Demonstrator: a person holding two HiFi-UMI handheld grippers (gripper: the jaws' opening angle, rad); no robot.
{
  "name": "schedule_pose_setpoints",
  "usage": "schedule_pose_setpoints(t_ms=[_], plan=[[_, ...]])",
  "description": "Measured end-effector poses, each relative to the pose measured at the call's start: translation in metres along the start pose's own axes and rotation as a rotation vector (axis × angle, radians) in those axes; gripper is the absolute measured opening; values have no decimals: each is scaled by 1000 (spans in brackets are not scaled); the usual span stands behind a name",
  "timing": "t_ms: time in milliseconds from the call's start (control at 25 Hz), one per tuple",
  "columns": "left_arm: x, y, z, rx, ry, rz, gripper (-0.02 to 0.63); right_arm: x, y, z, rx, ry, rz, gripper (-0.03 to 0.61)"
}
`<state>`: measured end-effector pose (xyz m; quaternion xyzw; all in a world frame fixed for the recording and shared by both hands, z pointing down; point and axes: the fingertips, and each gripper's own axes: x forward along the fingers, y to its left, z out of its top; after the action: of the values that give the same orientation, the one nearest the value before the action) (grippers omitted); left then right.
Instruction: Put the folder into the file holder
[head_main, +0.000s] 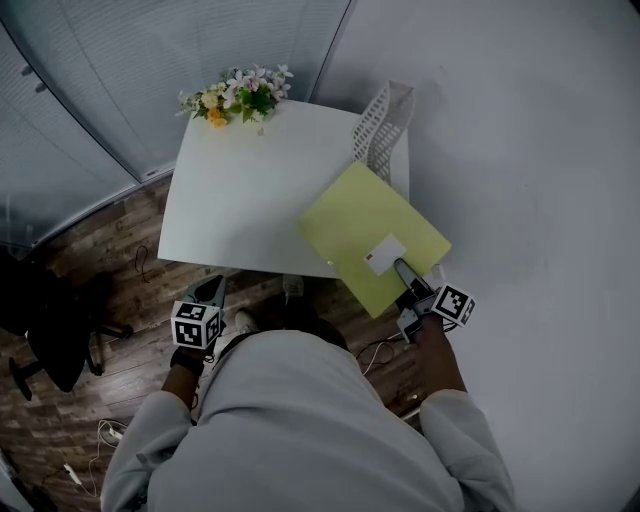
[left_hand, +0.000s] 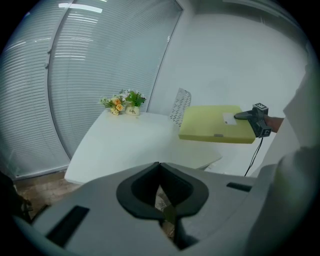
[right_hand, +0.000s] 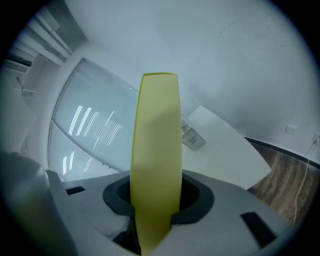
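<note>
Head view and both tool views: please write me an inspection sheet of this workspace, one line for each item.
Surface: white table, mostly bare.
Job's things: yellow folder held in the air over the table's near right corner, not yet in the white mesh file holder at the far right corner.
Clutter: flowers at the far edge.
Tools: right tool shut on the folder; left tool shut, empty, before the near edge.
Cables: loose cables on the floor.
Surroundings: wooden floor, blinds, white wall, black chair.
</note>
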<state>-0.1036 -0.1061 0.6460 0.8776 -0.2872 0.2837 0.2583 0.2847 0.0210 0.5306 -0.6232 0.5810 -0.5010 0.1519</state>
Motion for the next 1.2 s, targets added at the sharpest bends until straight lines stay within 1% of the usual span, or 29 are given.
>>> schedule_pose_setpoints(t_ms=[40,80,160,200,280,320,560,880,1200], plan=[[1,-1,0,-3,-2,-2,8,-4,4,9,-19,10,9,150],[2,-3,0,-5,-3,-4,8,-9,6,17,-28,20,-7,150],[4,-4,-1,-10,-4,-5,8,-24,7,33,-26,36,-82,150],[4,-5,-1,-12,-4,-5,8,-29,10,42,-43,43,-87,150],[6,-6,-3,-19,-5,-5,8,-32,20,63,-115,56,-38,150],[6,-6,-3,-22,-7,-5,8,-34,24,73,-145,62,-32,150],[8,-7,-4,-43,-10,0,8,-45,28,123,-244,98,-105,150],[12,-7,-5,-61,-12,6,8,-34,36,170,-323,145,-173,150],[10,-3,-12,-82,-13,18,8,-21,44,205,-380,178,-231,152]])
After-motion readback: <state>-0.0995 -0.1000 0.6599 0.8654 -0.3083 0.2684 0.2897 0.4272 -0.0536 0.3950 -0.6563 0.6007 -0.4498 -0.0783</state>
